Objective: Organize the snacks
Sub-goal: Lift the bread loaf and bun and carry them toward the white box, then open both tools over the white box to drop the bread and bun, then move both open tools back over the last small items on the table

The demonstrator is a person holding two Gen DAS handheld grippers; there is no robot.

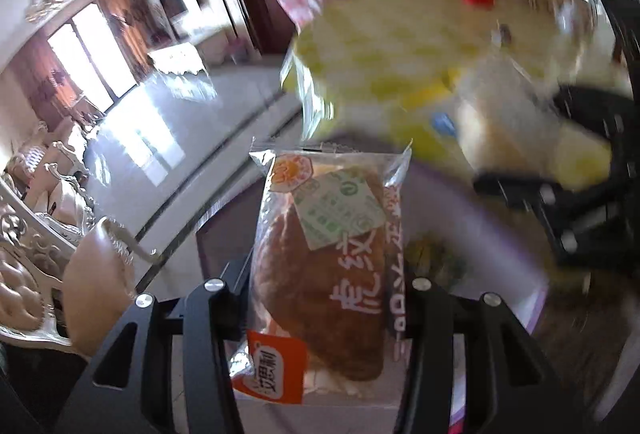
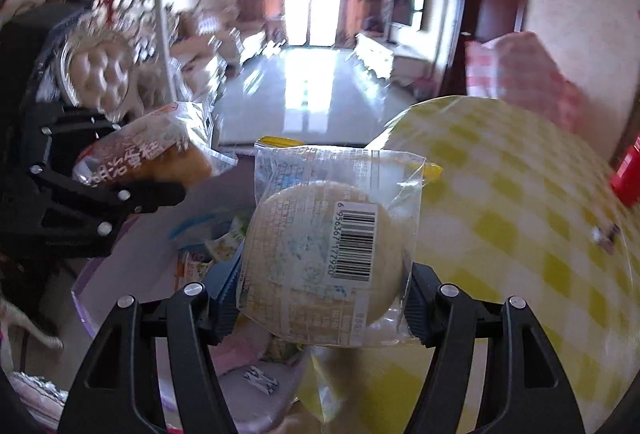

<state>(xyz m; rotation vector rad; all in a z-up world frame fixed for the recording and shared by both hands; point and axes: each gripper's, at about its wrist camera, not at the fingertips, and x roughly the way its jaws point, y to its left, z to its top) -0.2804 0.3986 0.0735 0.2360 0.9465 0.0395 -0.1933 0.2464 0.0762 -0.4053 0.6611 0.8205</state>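
Note:
My left gripper [image 1: 316, 284] is shut on a clear packet holding a brown cake [image 1: 320, 254] with an orange label. In the right wrist view the same gripper [image 2: 132, 162] and brown cake packet [image 2: 152, 154] sit at the left. My right gripper [image 2: 324, 294] is shut on a clear packet holding a round pale cake [image 2: 320, 258], barcode side up. From the left wrist it is a blur at the right, the gripper [image 1: 536, 142] shut on the pale cake [image 1: 504, 122]. Both packets hang above a lilac bin [image 2: 86, 298] that holds several snack packets [image 2: 200, 246].
A round table with a yellow checked cloth [image 2: 520, 234] stands to the right of the bin. On or past it are a pink packet [image 2: 520, 74] and a red object [image 2: 626, 174]. An ornate silver chair [image 1: 24, 254] is at the left. Shiny open floor [image 2: 304, 94] lies beyond.

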